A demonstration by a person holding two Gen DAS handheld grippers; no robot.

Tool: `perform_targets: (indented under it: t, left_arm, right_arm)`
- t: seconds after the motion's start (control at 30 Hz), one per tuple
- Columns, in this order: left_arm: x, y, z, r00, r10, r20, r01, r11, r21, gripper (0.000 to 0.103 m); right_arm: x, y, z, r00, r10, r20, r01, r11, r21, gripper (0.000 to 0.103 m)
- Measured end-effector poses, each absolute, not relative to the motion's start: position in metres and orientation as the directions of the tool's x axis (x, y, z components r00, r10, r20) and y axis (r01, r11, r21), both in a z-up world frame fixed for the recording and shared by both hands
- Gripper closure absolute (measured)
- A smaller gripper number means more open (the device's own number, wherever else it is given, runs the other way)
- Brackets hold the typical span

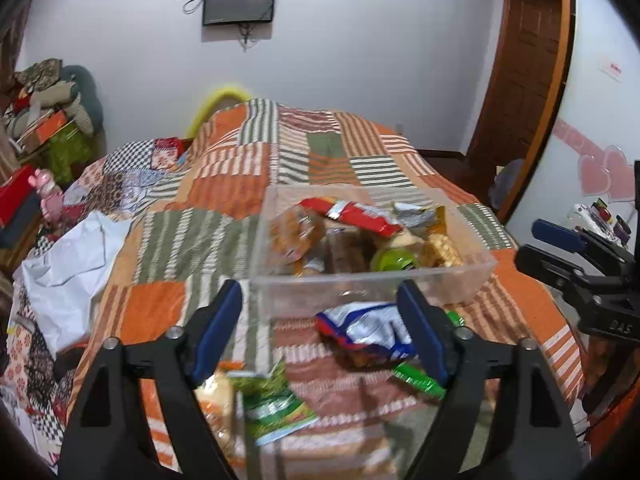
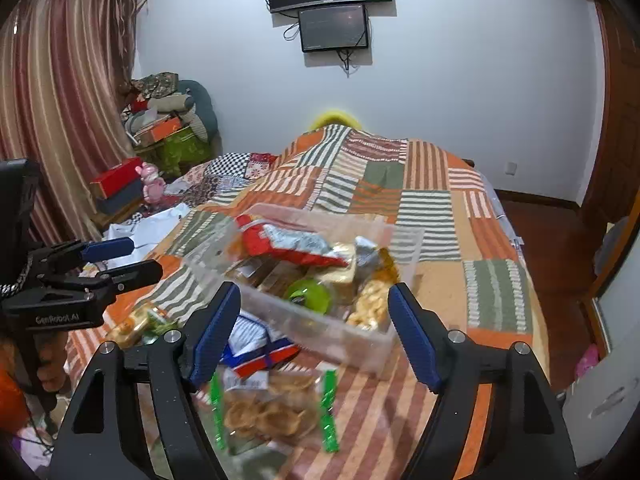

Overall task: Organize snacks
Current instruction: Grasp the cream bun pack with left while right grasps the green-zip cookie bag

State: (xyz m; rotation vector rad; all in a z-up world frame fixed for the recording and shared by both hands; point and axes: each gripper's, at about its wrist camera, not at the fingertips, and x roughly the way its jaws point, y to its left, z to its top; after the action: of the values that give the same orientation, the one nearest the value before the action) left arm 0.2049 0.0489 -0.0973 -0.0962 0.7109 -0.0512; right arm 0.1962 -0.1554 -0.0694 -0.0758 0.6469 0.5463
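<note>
A clear plastic bin [image 1: 476, 268] [image 2: 360, 340] sits on the patchwork bedspread, filled with several snack packs, among them a red pack [image 1: 356, 214] [image 2: 292, 246] and a green round one [image 1: 394, 260] [image 2: 308, 296]. Loose in front of it lie a blue-white-red pack [image 1: 364, 332] [image 2: 256, 344], a green pack [image 1: 272, 404] and a clear green-edged biscuit bag [image 2: 272, 404]. My left gripper [image 1: 320, 332] is open and empty above the loose packs. My right gripper [image 2: 314, 332] is open and empty above the biscuit bag and the bin's near wall.
The bedspread [image 1: 224, 184] [image 2: 432, 200] covers the whole bed. A white plastic bag [image 1: 68, 256] lies at the left. Boxes and clutter [image 2: 160, 128] are piled by the curtain. A wooden door [image 1: 524, 80] stands at the right. Screens hang on the wall [image 2: 332, 26].
</note>
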Motion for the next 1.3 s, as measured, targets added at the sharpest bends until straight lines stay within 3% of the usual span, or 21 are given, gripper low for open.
perform_targets:
  t: [0.3,0.83,0.9,1.07,1.3]
  left_arm:
    - [0.177,0.084,-0.121,0.725,-0.029,-0.688,-0.039,0.996,-0.084,0.02]
    - [0.158,0.126,-0.184,0.631,-0.01,-0.776,-0.092,0.992,-0.088,0.02]
    - [0.158,0.128,-0.188,0.627,-0.016,-0.779,-0.094,0.991,-0.095,0.02]
    - [0.161,0.131,-0.201,0.613,-0.046,-0.789,-0.09,0.988,-0.128,0.02]
    - [0.162,0.136,-0.21,0.61,-0.077,-0.789,-0.099,0.98,-0.172,0.02]
  right_arm:
    - [0.174,-0.145,-0.086,0.636,0.484,-0.601,-0.523,0.843,0.125,0.02]
    - [0.171,-0.121,-0.14,0.511,0.473,-0.718,-0.503,0.842,0.197,0.019]
    - [0.172,-0.118,-0.145,0.501,0.457,-0.735,-0.501,0.845,0.184,0.019]
    - [0.17,-0.11,-0.155,0.515,0.4,-0.758,-0.506,0.856,0.107,0.005]
    - [0.174,-0.103,-0.165,0.532,0.319,-0.785,-0.511,0.86,0.003,0.004]
